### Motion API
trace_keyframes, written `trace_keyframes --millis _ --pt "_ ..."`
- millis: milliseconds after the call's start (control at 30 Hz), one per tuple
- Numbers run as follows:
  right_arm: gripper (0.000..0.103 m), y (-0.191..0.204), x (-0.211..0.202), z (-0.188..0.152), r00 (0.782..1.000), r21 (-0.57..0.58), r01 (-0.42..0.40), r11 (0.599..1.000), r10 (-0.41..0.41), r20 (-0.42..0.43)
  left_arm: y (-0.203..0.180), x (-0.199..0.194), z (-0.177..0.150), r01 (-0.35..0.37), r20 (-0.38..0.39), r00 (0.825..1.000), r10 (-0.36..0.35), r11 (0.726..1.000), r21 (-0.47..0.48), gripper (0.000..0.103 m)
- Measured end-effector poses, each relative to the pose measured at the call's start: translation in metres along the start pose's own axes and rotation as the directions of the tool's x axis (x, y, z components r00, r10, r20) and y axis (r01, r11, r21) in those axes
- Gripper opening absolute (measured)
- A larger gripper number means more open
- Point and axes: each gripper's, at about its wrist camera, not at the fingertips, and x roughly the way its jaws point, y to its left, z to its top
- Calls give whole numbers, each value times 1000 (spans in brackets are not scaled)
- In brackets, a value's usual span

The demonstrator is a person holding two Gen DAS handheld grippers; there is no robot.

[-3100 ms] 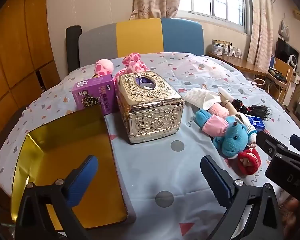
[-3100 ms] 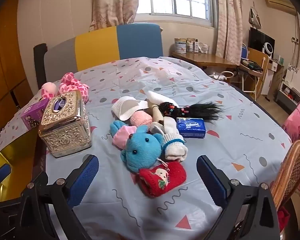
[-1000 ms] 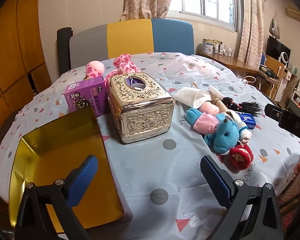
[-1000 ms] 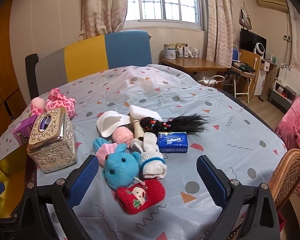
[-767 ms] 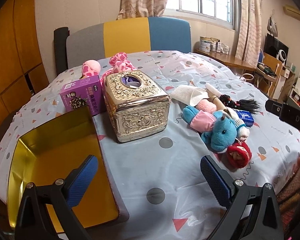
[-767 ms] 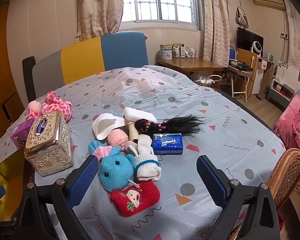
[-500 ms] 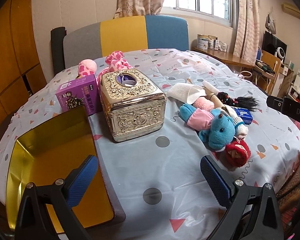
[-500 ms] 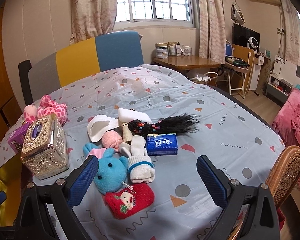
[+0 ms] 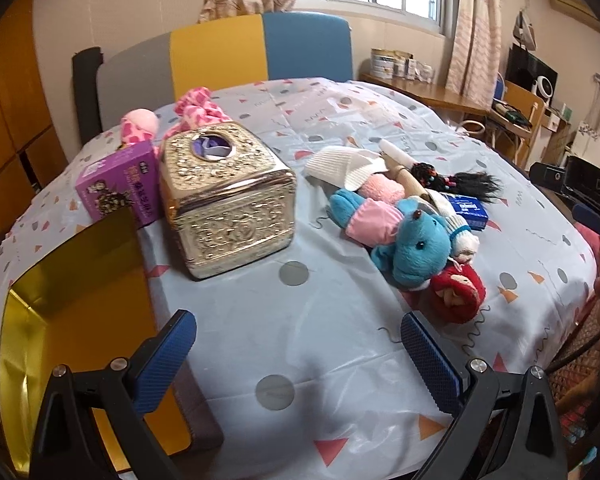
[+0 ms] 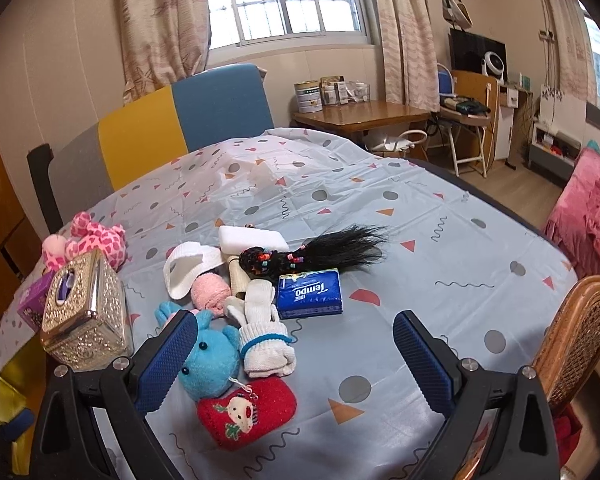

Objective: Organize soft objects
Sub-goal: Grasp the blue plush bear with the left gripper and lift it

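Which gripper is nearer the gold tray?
Left. The left gripper hangs beside the gold tray, its left finger over the rim; the right gripper is over the toy pile, farther off.

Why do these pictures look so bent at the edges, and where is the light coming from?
Both wrist views are fisheye, so the table bulges and the corners go black. In the right wrist view, daylight comes through the window. In the left wrist view, the gold tissue box and yellow tray show glare, while the blue plush stays sharp.

Gold tray (image 9: 72, 320) cut off at frame edge, purple box (image 10: 34, 298) mostly hidden behind tissue box (image 10: 84, 312)
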Motion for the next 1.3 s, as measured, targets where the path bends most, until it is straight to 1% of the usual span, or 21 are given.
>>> trace_keyframes --millis 100,300,433,567,633,800,900,933,967,1000,1033,1067,1100,1133,1200,1300 --pt "100 -9 3 2 1000 32 -5 999 5 -3 -3 9 8 48 -33 998 -48 999 -5 103" --pt "100 -18 10 1 1000 60 -13 998 14 -17 -15 30 26 96 -81 992 -97 995 -17 102" --pt "100 -20 11 1 999 71 -29 997 30 -15 -29 52 41 155 -129 979 -160 987 -50 102" --pt "100 -23 13 1 999 85 -38 996 40 -20 -49 71 56 181 -151 971 -188 982 -58 102" --pt "100 -24 14 1 999 92 -45 995 47 -23 -58 86 61 206 -184 958 -219 975 -87 102" --pt "100 -24 14 0 998 98 -56 994 59 -24 -71 122 66 197 -244 944 -224 972 -128 102" --pt "100 -24 15 0 998 100 -61 993 64 -29 -76 137 66 182 -266 940 -214 974 -137 101" --pt "100 -24 15 0 997 101 -62 993 66 -30 -77 143 65 182 -275 937 -215 973 -140 98" --pt "100 -24 16 0 997 101 -63 993 66 -30 -78 147 64 195 -283 931 -231 969 -151 88" --pt "100 -24 16 0 997 101 -62 993 66 -31 -78 150 63 213 -287 924 -252 963 -163 73" --pt "100 -24 16 0 997 101 -62 993 65 -32 -78 153 62 247 -291 911 -293 951 -185 68" --pt "100 -24 16 0 997 103 -61 993 64 -33 -77 154 60 267 -294 902 -317 943 -197 66" --pt "100 -25 16 0 997 104 -60 993 64 -34 -76 155 59 279 -292 898 -330 939 -203 59" --pt "100 -25 16 0 997 107 -60 993 64 -36 -74 153 59 290 -279 898 -339 935 -204 58" --pt "101 -25 17 0 997 109 -57 992 62 -40 -72 151 57 310 -274 893 -358 929 -201 52" --pt "100 -25 18 0 997 107 -52 993 57 -45 -68 137 58 317 -260 899 -352 934 -167 51"
